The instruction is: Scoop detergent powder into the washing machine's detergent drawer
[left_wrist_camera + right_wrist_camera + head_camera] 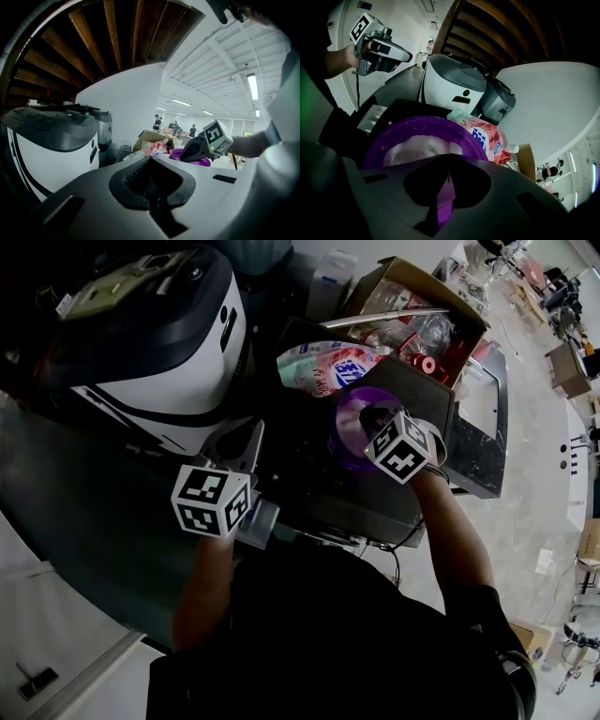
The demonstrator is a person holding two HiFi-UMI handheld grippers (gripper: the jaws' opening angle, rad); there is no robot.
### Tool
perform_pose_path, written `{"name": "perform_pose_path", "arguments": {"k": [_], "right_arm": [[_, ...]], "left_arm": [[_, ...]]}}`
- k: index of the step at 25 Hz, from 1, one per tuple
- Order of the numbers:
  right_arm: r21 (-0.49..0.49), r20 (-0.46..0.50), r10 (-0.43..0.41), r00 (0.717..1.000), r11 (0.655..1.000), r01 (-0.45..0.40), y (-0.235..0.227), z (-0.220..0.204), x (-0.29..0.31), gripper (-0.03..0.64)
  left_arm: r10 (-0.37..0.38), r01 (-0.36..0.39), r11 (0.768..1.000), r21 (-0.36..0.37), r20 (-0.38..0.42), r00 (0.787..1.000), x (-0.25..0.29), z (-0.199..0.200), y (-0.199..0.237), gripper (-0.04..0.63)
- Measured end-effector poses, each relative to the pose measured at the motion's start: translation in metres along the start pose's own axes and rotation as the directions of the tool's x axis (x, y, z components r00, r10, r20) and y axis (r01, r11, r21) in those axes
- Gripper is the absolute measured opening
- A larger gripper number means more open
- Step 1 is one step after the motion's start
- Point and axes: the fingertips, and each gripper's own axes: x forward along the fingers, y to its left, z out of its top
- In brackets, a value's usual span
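- Our right gripper (449,160) has its jaws pinched tight on a thin, flat purple handle. Only a narrow strip of the handle shows in the slit between them.
- Just ahead of those jaws sits the round purple scoop (417,125), smooth plastic with grains dusted along its rim. White detergent powder (417,149) lies inside in a lumpy heap, and the jaws hide its near edge.
- Our left gripper (151,161) is raised and well apart from the scoop. Its jaws are together with nothing between them, and ribbed dark pads line the hollow behind.
- Beyond the scoop, a little to the right, leans a soft, crinkled pink-and-white detergent bag (487,136) with a blue label. The print is too small to read.
- Left of the scoop lies a pale ribbed tray (369,119), partly cut off. We cannot tell whether it is the drawer.
- Farther ahead stands a smooth, rounded white-and-grey machine (450,89).
- Farthest is an open cardboard box (147,138), its contents unclear.
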Motion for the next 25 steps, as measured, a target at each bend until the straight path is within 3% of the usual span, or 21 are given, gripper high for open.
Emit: {"name": "perform_pose_path", "arguments": {"k": [7,16,25], "right_arm": [[-0.073,-0.065,-0.061,0.996,0.996,0.056,-0.012,-0.017,-0.003,0.022],[-0.079,-0.069,-0.037,0.997,0.996,0.031,-0.007,-0.015,0.002,0.021],[-0.026,-0.03,0.042,0.999,0.999,-0.043,0.005,-0.005,0.006,0.021]], "left_arm": [[-0.001,0.001,1.0,-0.007,-0.005,1.0,0.001,-0.003,0.0,0.009],[-0.014,0.014,1.0,-0.015,-0.009,1.0,0.006,-0.005,-0.004,0.008],[-0.017,0.017,1.0,-0.02,-0.02,1.0,0.006,-0.011,-0.006,0.009]]}}
